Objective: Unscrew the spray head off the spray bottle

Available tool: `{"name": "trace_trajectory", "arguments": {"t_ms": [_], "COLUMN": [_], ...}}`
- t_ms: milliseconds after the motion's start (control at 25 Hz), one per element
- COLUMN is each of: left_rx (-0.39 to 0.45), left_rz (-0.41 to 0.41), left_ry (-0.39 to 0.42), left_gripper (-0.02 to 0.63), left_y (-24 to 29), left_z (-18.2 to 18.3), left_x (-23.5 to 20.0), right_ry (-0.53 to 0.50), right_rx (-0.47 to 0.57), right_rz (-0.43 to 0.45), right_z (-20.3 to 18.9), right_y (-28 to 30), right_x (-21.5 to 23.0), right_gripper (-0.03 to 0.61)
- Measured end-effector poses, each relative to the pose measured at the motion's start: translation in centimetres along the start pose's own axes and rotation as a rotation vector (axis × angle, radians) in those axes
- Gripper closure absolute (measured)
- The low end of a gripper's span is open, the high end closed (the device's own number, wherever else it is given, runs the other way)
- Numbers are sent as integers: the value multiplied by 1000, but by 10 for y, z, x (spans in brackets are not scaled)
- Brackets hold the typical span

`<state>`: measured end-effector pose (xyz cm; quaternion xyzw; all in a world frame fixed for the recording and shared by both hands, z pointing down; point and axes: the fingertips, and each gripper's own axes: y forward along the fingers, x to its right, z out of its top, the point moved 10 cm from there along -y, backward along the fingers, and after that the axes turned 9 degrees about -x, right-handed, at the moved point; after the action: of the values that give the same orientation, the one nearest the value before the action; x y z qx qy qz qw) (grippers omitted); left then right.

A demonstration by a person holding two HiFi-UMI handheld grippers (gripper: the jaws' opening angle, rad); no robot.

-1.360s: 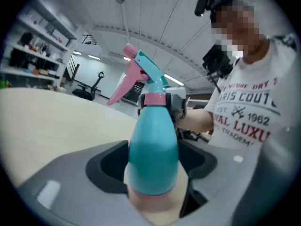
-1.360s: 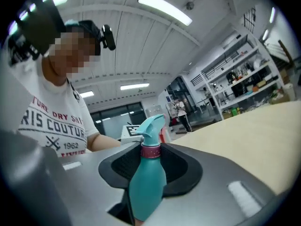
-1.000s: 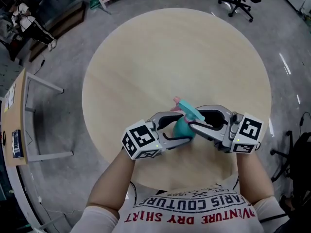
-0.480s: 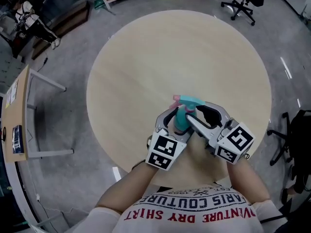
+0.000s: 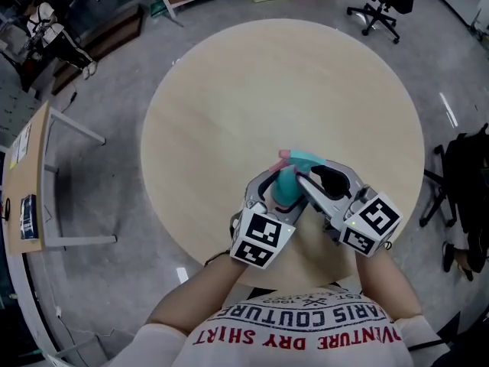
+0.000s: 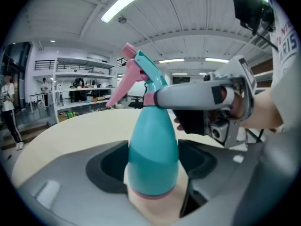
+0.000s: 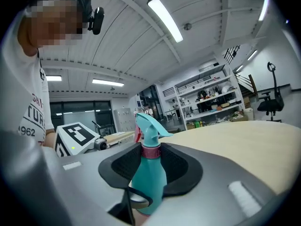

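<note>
While the left gripper point(image 5: 280, 198) clamps the teal plastic spray bottle's point(image 5: 286, 188) body upright, the right gripper's point(image 5: 304, 177) jaws are closing on its pink collar point(image 7: 151, 150). Both forearms point(image 5: 200, 287) converge from the near side.

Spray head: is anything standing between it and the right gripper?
Nothing visible does. The right gripper has its jaws closing directly on the pink collar just under the spray head. The left gripper clamps the spray bottle lower down.
</note>
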<state>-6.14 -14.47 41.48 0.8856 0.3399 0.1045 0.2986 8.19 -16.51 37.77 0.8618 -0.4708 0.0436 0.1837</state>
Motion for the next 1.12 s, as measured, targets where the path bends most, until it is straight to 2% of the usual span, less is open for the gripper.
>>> {"name": "trace_trajectory", "arguments": {"t_ms": [120, 280, 360, 440, 480, 560, 680, 760, 880, 1000, 1120], "left_rx": [59, 118, 131, 111, 90, 49, 40, 46, 52, 69, 119], "left_rz": [-215, -558, -764, -932, -988, -1040, -1021, -954, -735, -471, -284], "left_ry": [11, 58, 23, -11, -13, 1, 4, 6, 36, 87, 86], "left_gripper": [288, 290, 291, 291, 291, 291, 291, 293, 293, 293, 294], "left_y": [-15, -43, -57, -61, -60, -54, -49, -47, -44, -43, -42], "left_z": [1, 0, 0, 1, 2, 5, 4, 4, 6, 6, 6], "left_x": [-9, -16, -12, -9, -8, -4, -1, -4, -13, -12, 2], "right_ry": [37, 94, 123, 140, 142, 144, 153, 139, 113, 131, 169], "right_rx": [11, 9, 25, 37, 37, 29, 24, 13, -7, 26, 70], "right_rz": [123, 378, 508, 611, 647, 683, 673, 615, 440, 264, 90], "right_z": [7, 14, 13, 14, 14, 14, 10, 10, 15, 15, 10], "right_y": [-8, -28, -41, -44, -44, -41, -41, -41, -36, -28, -25], "right_x": [2, -4, -14, -20, -21, -20, -16, -14, -10, -14, -19], "right_gripper": [450, 453, 453, 453, 453, 453, 453, 451, 445, 391, 385]}}
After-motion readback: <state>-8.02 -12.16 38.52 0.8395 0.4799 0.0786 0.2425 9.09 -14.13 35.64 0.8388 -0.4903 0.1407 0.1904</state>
